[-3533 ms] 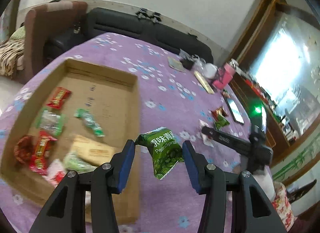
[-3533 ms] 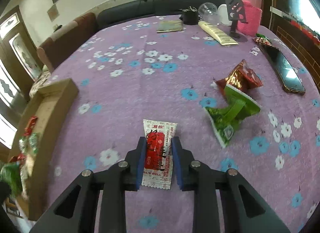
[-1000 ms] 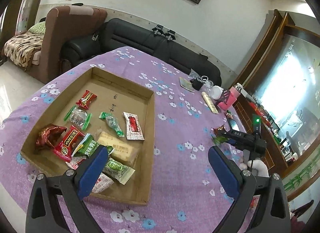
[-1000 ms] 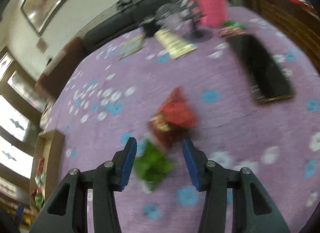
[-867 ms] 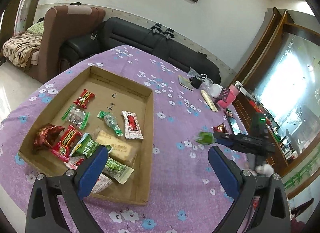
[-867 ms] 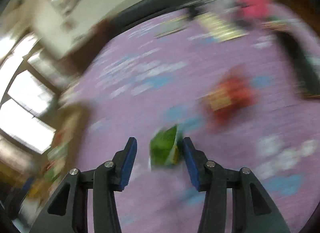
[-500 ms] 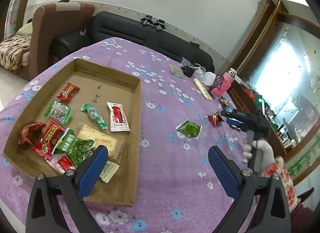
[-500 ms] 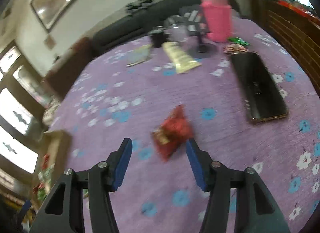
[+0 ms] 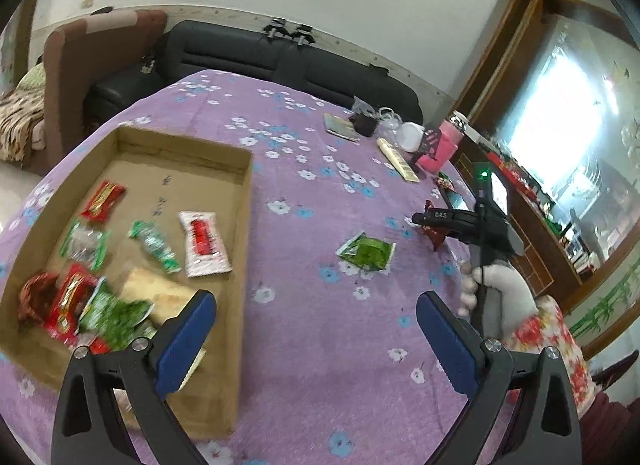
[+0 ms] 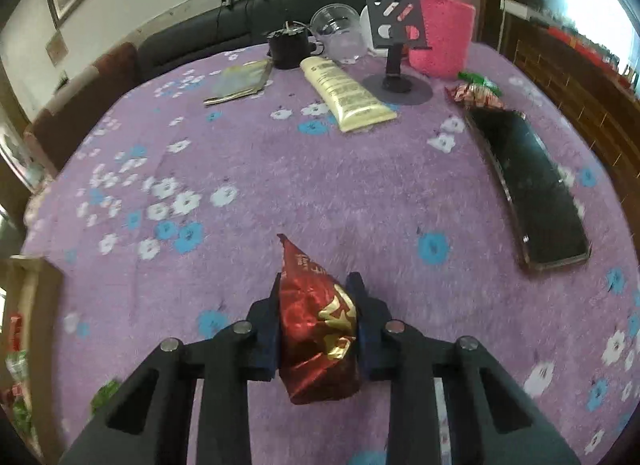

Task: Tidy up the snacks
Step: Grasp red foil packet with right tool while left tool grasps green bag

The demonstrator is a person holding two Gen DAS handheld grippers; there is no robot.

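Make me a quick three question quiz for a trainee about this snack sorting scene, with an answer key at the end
1. True or false: the right gripper is shut on a red foil snack bag.
2. Where does the green snack packet lie? A) in the cardboard box B) on the purple tablecloth C) in the left gripper
3. Fill in: the left gripper's jaws are ____.

Key: 1 true; 2 B; 3 open

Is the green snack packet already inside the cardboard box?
No, the green snack packet lies on the purple tablecloth, apart from the cardboard box, to its right.
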